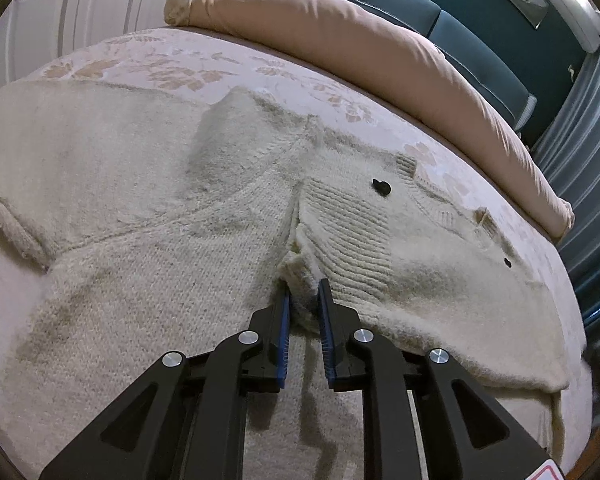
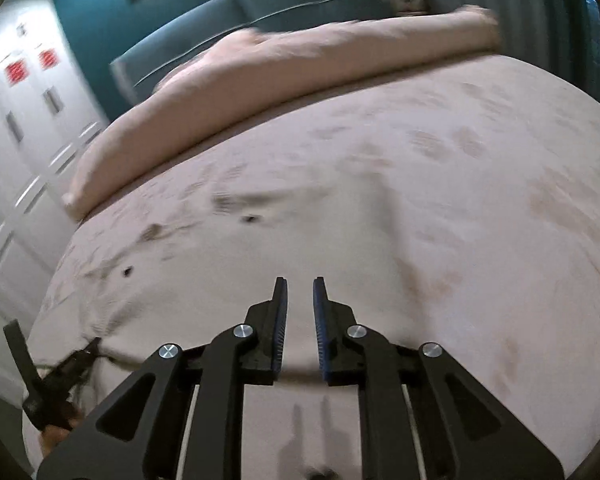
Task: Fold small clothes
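A cream knitted cardigan (image 1: 148,248) with dark buttons (image 1: 381,187) lies spread on the bed. My left gripper (image 1: 303,286) is shut on a bunched fold of its ribbed front edge (image 1: 300,268) near the middle. In the blurred right wrist view the cardigan (image 2: 228,256) lies ahead and to the left, its buttons (image 2: 128,271) showing as dark spots. My right gripper (image 2: 300,282) is open and empty, hovering over the cloth. The left gripper (image 2: 40,380) shows at the lower left of the right wrist view.
The bed has a pale floral cover (image 1: 204,60). A long tan bolster (image 1: 360,40) lies along the teal headboard (image 1: 480,40). White wardrobe doors (image 2: 16,152) stand beside the bed. Grey curtains (image 1: 580,140) hang at the right.
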A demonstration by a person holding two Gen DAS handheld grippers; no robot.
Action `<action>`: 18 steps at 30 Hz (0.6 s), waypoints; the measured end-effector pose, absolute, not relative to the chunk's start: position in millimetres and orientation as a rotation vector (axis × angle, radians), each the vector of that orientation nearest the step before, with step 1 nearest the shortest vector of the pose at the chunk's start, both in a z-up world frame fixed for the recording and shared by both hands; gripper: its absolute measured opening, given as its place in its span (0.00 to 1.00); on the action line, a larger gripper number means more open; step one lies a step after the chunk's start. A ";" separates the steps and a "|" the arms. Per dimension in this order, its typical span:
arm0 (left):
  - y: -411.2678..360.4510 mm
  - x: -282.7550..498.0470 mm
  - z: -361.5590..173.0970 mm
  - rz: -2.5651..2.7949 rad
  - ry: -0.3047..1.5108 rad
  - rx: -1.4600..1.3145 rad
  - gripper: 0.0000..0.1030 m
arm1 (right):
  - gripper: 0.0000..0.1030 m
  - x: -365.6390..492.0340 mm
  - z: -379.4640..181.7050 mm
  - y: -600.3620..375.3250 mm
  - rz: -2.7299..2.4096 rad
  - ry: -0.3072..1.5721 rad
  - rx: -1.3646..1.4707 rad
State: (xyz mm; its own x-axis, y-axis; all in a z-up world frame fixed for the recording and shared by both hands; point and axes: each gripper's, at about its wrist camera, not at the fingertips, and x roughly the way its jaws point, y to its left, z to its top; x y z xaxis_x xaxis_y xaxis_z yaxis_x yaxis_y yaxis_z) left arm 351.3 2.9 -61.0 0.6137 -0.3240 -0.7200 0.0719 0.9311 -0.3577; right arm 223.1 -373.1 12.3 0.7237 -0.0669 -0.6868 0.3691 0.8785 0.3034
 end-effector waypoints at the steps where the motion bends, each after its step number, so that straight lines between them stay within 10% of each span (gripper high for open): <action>1: 1.8 350.6 -61.0 -0.230 0.882 -0.301 0.15 | 0.13 252.2 11.2 -363.1 -0.217 0.763 0.392; 8: 5.8 349.3 -65.1 -0.243 0.876 -0.327 0.16 | 0.09 347.6 -42.2 -332.4 -0.053 0.985 0.269; 18: 11.1 349.9 -69.5 -0.263 0.867 -0.368 0.17 | 0.15 257.3 -16.4 -412.0 -0.268 0.875 0.443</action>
State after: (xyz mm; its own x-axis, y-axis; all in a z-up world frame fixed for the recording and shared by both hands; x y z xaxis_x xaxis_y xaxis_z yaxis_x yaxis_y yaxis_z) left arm 349.9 11.1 -69.5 0.6213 -0.3699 -0.6908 0.0756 0.9058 -0.4170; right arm 257.3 -412.0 -16.4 0.6161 -0.0462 -0.7863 0.4017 0.8771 0.2632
